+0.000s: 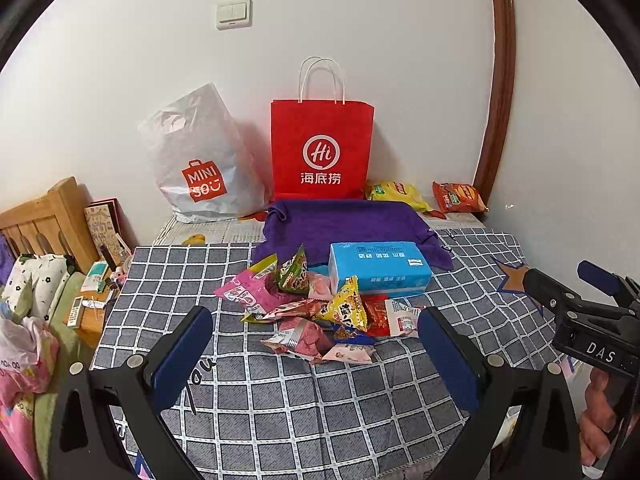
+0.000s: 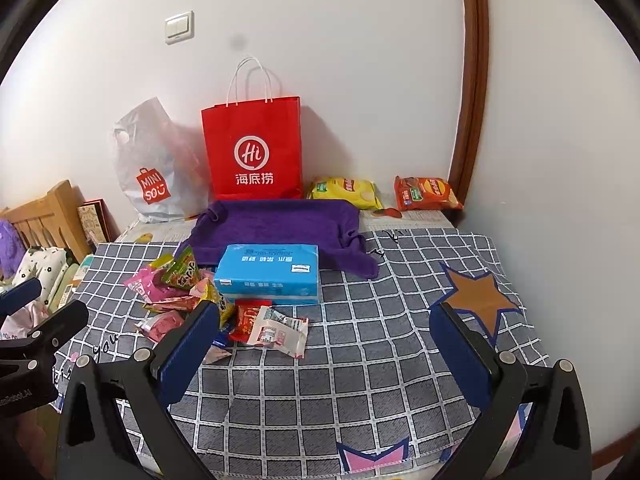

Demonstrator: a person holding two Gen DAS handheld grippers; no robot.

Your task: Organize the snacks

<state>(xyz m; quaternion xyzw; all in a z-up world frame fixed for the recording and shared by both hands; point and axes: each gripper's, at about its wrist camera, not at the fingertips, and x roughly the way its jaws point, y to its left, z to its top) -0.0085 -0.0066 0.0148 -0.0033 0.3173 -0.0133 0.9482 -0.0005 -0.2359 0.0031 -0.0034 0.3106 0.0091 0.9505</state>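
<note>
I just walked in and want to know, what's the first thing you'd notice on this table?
The bright red paper bag standing against the wall at the back, with a white plastic bag leaning beside it. Then the colourful pile of snack packets in the middle of the checked tablecloth, touching a blue tissue pack.

I see a red paper bag [image 1: 322, 148] with white writing, a purple fuzzy towel [image 1: 344, 226], a bright blue tissue pack [image 1: 378, 266], and a grey cloth with white squares [image 1: 288, 392] and an orange star [image 2: 476, 300].
</note>
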